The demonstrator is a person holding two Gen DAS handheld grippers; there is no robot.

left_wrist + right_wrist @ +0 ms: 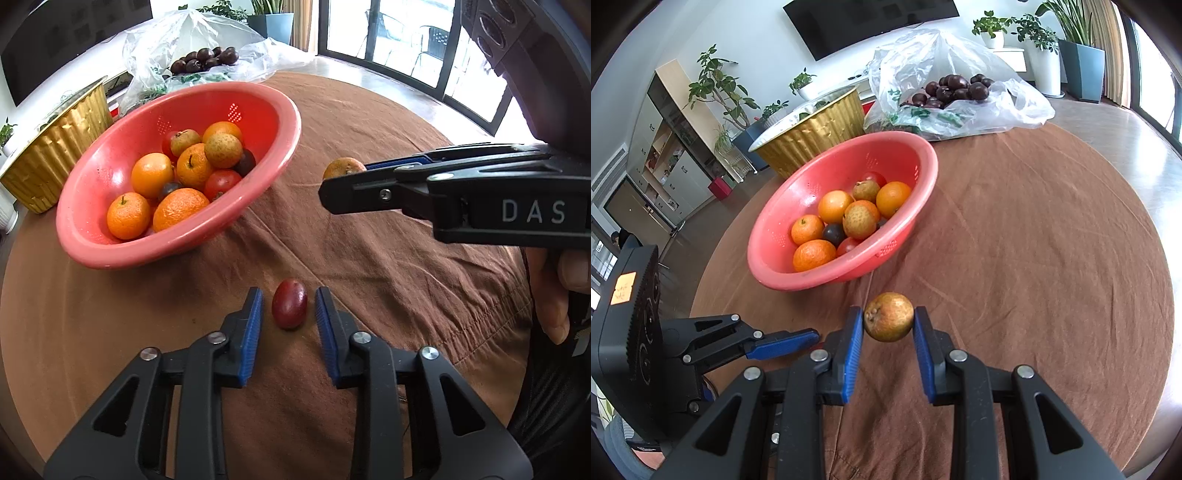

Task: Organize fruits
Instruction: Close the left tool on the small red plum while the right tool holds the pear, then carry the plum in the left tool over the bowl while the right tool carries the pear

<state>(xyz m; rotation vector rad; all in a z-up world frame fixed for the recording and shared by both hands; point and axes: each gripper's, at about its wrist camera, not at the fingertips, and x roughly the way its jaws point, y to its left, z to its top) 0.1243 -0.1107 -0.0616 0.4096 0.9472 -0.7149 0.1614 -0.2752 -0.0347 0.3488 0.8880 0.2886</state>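
hidden: brown fruit half behind right gripper | person's hand cut off

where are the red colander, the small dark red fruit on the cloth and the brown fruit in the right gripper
red colander (110, 254): left wrist view, on its near outer rim.
small dark red fruit (289, 303): left wrist view, middle of its skin.
brown fruit (888, 316): right wrist view, centre of its speckled face.

A home living room — wall television, potted plants, cabinets.

Bright window daylight, sharp, fisheye-warped edges
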